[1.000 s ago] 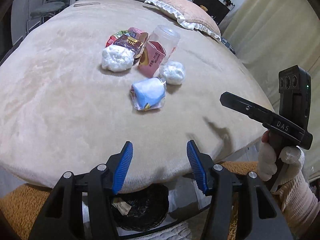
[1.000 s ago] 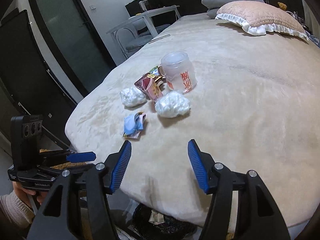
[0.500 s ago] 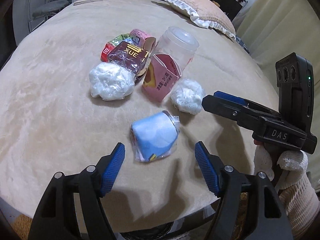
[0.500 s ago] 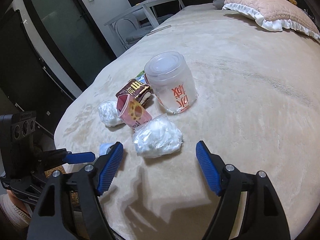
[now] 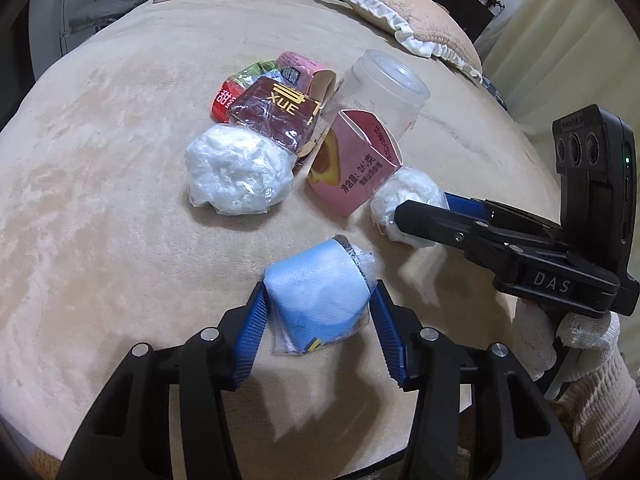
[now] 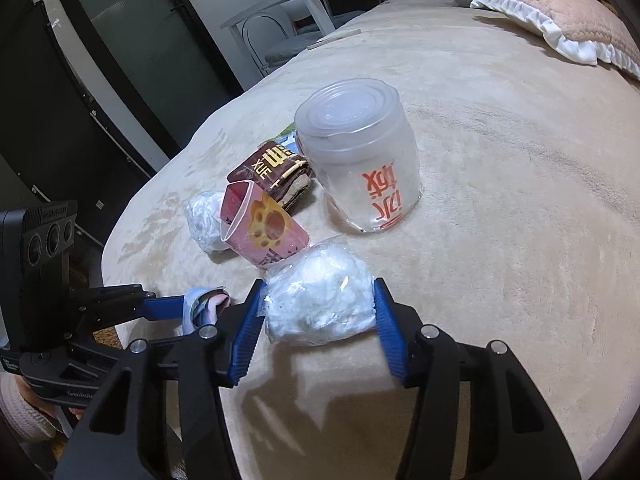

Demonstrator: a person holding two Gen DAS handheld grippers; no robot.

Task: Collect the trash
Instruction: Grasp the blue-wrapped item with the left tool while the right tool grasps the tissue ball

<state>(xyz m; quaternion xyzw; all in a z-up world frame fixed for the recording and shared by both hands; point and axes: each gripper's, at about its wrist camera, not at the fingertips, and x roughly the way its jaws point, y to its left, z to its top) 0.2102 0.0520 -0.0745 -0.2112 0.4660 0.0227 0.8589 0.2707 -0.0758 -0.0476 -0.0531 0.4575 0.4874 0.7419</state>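
Observation:
Trash lies in a cluster on a beige bed blanket. My left gripper is closing on a blue plastic-wrapped packet, and both blue pads touch its sides. My right gripper is closing on a small white crumpled plastic wad, its pads against both sides. In the left wrist view the right gripper reaches in from the right onto that wad. In the right wrist view the left gripper holds the blue packet at lower left.
Behind lie a larger white plastic wad, an open pink carton, a brown wrapper, a red-green wrapper and a tipped clear plastic cup. A frilled pillow rests at the far end. A white chair stands beside the bed.
Both grippers moved forward over the bed edge, widened, then narrowed around their items. The blue packet now sits between the left pads, the small white wad between the right pads.

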